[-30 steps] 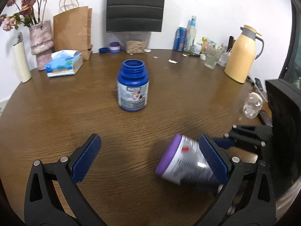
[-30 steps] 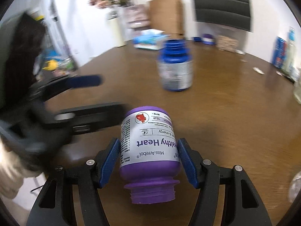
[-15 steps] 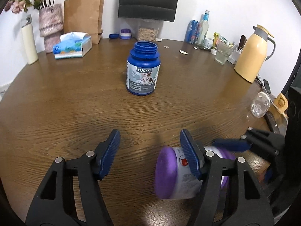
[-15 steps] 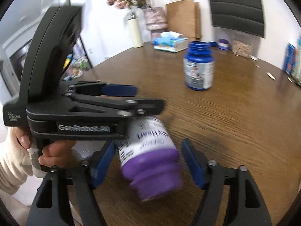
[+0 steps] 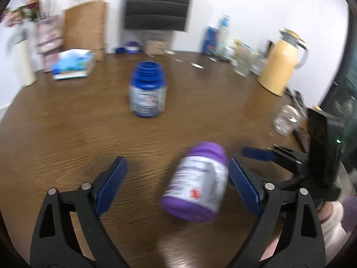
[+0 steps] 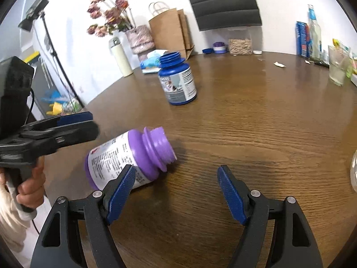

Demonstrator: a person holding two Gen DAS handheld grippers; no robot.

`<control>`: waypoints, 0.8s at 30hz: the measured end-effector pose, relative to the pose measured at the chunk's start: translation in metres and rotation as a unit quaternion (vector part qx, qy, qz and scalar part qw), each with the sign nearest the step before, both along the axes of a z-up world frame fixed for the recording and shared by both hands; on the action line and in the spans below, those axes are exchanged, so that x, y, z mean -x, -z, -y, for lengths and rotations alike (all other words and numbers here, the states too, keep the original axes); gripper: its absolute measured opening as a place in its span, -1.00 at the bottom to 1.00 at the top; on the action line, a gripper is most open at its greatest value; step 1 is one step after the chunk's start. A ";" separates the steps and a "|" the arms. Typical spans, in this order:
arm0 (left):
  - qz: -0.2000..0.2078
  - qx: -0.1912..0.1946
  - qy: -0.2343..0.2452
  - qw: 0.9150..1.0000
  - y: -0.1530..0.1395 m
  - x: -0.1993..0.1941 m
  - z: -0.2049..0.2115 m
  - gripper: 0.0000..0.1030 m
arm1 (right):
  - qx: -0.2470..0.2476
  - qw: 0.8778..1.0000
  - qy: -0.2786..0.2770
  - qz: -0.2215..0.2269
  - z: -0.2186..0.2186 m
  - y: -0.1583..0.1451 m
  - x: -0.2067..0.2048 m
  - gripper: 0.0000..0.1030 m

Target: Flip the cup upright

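Brown table (image 6: pixel 267 122), purple bottle (image 6: pixel 125 156) lying on its side.
Left gripper (image 5: pixel 178 185) and right gripper (image 6: pixel 176 192) are gaping wide, gripping nothing.

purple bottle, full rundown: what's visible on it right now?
The purple bottle looks like plastic, with a white printed label bearing a small red mark, a ribbed threaded neck and no cap. It lies on its side on the wooden table, open mouth toward the table's middle, base toward the left gripper. In the left wrist view it sits between that gripper's open fingers, contact unclear through blur. The right gripper is open beside it, not holding it.
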State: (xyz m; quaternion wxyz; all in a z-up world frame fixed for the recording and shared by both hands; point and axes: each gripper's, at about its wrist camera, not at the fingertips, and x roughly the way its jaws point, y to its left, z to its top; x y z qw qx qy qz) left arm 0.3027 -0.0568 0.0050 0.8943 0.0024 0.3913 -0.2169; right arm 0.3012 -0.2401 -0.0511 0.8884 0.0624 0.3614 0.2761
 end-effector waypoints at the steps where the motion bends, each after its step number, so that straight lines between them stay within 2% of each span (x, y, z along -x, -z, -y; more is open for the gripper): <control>1: -0.010 -0.010 0.010 1.000 0.002 -0.004 0.007 0.75 | -0.012 1.000 -0.002 0.002 0.004 -0.001 0.002 0.56; 4: -0.049 -0.061 0.043 0.996 0.017 -0.018 0.027 0.66 | -0.059 0.998 -0.018 0.001 0.015 0.000 0.003 0.57; 6: -0.077 -0.067 0.067 0.992 0.026 -0.023 0.032 0.59 | -0.073 0.997 -0.017 -0.005 0.021 0.001 0.003 0.57; 8: -0.113 -0.073 0.092 0.987 0.039 -0.028 0.035 0.31 | -0.081 0.997 -0.019 0.000 0.023 0.001 0.005 0.57; 9: -0.116 -0.080 0.094 0.985 0.042 -0.027 0.037 0.17 | -0.084 0.996 -0.018 0.003 0.024 0.001 0.005 0.57; 10: -0.112 -0.088 0.096 0.985 0.044 -0.026 0.039 0.16 | -0.085 0.996 -0.017 0.004 0.024 0.002 0.005 0.57; 14: -0.052 -0.103 0.089 0.989 0.034 -0.014 0.038 0.16 | -0.079 0.997 -0.009 0.012 0.023 0.001 0.007 0.57; 17: 0.028 -0.094 0.059 0.993 0.012 -0.008 0.024 0.16 | -0.078 0.997 0.005 0.010 0.024 -0.006 0.004 0.57; 18: 0.056 -0.097 0.049 0.992 0.006 -0.005 0.022 0.16 | -0.090 0.996 0.008 0.001 0.025 -0.012 -0.001 0.57; 19: 0.101 -0.100 0.035 0.989 -0.004 -0.002 0.017 0.16 | -0.113 0.994 0.005 -0.004 0.026 -0.021 -0.007 0.58; 21: 0.168 -0.072 0.022 0.983 -0.021 0.000 0.008 0.16 | -0.169 0.985 -0.019 0.002 0.026 -0.045 -0.019 0.71; 22: 0.179 -0.058 0.020 0.982 -0.026 -0.002 0.004 0.16 | -0.188 0.982 -0.033 0.005 0.022 -0.057 -0.026 0.79; 24: 0.194 -0.045 0.008 0.980 -0.035 -0.009 -0.002 0.16 | -0.205 0.977 -0.064 0.004 0.010 -0.080 -0.045 0.79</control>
